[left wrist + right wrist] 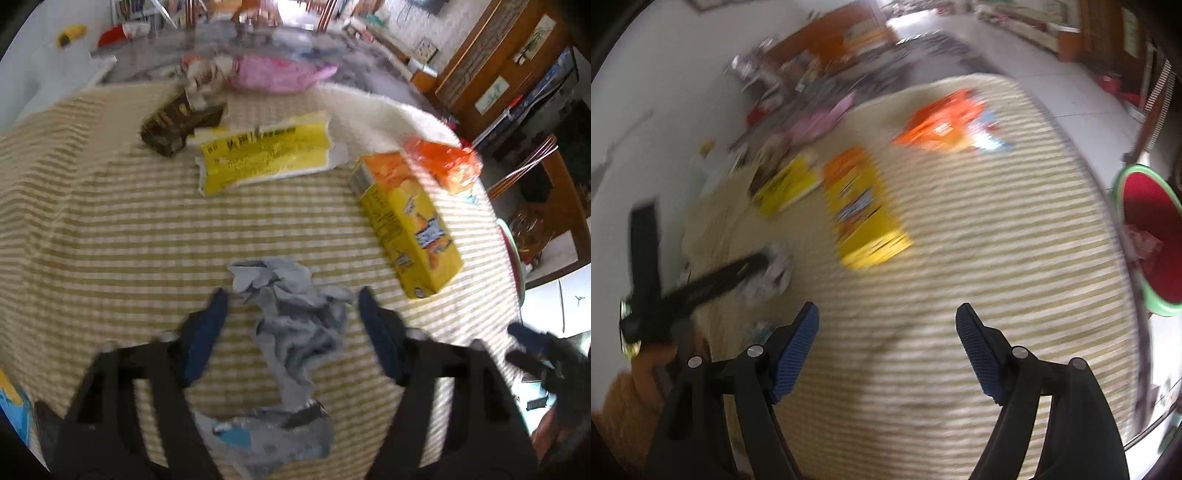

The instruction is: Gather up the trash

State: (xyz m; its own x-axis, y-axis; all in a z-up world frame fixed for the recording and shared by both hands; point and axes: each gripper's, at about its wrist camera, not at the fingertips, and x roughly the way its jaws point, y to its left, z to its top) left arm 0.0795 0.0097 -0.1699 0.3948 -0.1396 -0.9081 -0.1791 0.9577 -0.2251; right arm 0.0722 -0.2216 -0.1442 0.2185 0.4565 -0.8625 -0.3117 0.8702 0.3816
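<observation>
We are early in the collecting, with most of the litter lying on the striped tablecloth [110,229]. Our left gripper [291,299] hangs over a crumpled grey paper [295,325] at the near edge of the table, 1 blue pad on each side of it; both pads stand clear of the paper with cloth showing between, so the jaws are released and grasp nothing yet. Our right gripper [886,314] is likewise released, its 2 pads spread wide over bare cloth with nothing between them, and its view is smeared by motion. Farther up the table we see a yellow carton [406,229] lying on its side, an orange packet [443,162] just beyond it, a flat yellow wrapper [266,155] and a dark brown wrapper [177,125] near the far edge. Off the table's right side stands a red bin with a green rim [1152,236], which already holds something pinkish; we judge it to be where the trash goes. The step in hand looks like the pick of the grey paper. The next move calls for us to sink the left pads to the cloth and clench on the thick middle of the wad, not a loose corner that might tear or slip, then carry it across to the bin. The right gripper seems free to take the carton.
</observation>
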